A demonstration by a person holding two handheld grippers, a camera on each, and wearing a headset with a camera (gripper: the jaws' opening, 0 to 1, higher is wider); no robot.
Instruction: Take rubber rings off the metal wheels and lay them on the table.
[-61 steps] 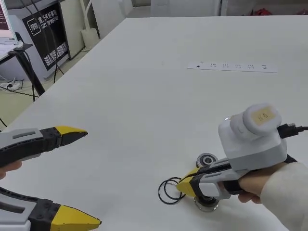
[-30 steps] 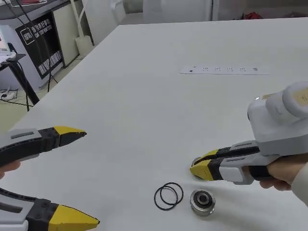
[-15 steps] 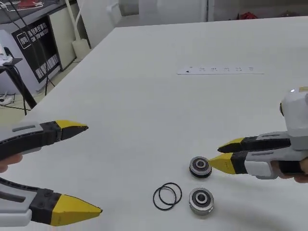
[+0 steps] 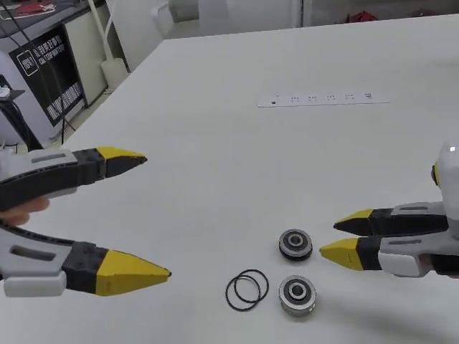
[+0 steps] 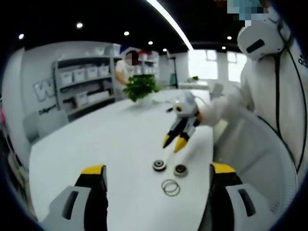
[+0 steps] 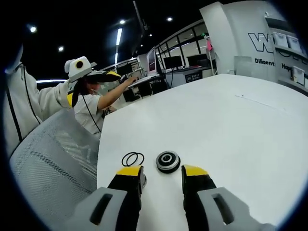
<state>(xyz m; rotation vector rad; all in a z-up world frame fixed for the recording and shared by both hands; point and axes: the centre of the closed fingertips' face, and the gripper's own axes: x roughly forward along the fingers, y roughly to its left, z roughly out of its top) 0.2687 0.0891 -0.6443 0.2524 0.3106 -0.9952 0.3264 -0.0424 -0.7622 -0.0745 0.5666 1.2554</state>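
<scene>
The left gripper (image 4: pixel 156 215) is hanging wide open and empty over the white desk (image 4: pixel 215 107); the right gripper (image 4: pixel 328 238), partly open and empty, is pointing at a metal wheel (image 4: pixel 295 244) just beside it. Another wheel (image 4: pixel 297 294) and two rubber rings (image 4: pixel 247 289) are lying nearby, with shelves (image 5: pixel 79 84) lining the far wall.

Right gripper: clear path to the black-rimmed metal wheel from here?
Probably yes. The right gripper is open, its jaws pointing at the black-rimmed metal wheel with bare white table between. The bare silver wheel and two loose black rubber rings lie off to the side of that line.
</scene>
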